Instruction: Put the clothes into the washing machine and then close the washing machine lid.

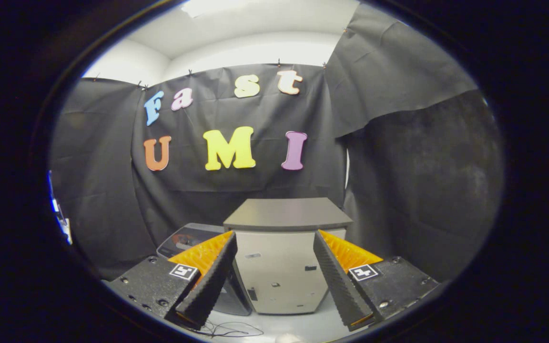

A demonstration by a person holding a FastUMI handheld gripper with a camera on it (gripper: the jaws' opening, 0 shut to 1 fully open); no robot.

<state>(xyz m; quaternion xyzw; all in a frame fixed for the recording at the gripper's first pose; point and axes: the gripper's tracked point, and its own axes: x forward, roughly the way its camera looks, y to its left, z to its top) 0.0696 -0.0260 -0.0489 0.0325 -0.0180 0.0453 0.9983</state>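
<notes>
- Gripper view: washing machine (277, 271) stands on the floor beyond the fingers, seen through the gap between them; pale boxy body with a few small dark marks on the side facing the camera.
- Washing machine lid (288, 213) is a flat grey slab lying level on top of the body, overhanging it a little.
- Just beside the machine, partly behind one finger, a darker rounded panel (186, 238) with reddish markings; can't tell if it belongs to the machine.
- Gripper (274, 278) is spread wide, nothing between the fingers (212, 281), not touching the machine.
- Each finger base carries a square black-and-white marker (183, 271).
- Floor (298, 328) is pale and smooth; a thin dark wire (229, 328) loops on it close under the fingers.
- Black cloth wall (236, 181) hangs behind the machine and wraps round both sides, clipped along its top edge.
- Above the cloth, a white wall and ceiling (255, 38), with a bright patch overhead.
</notes>
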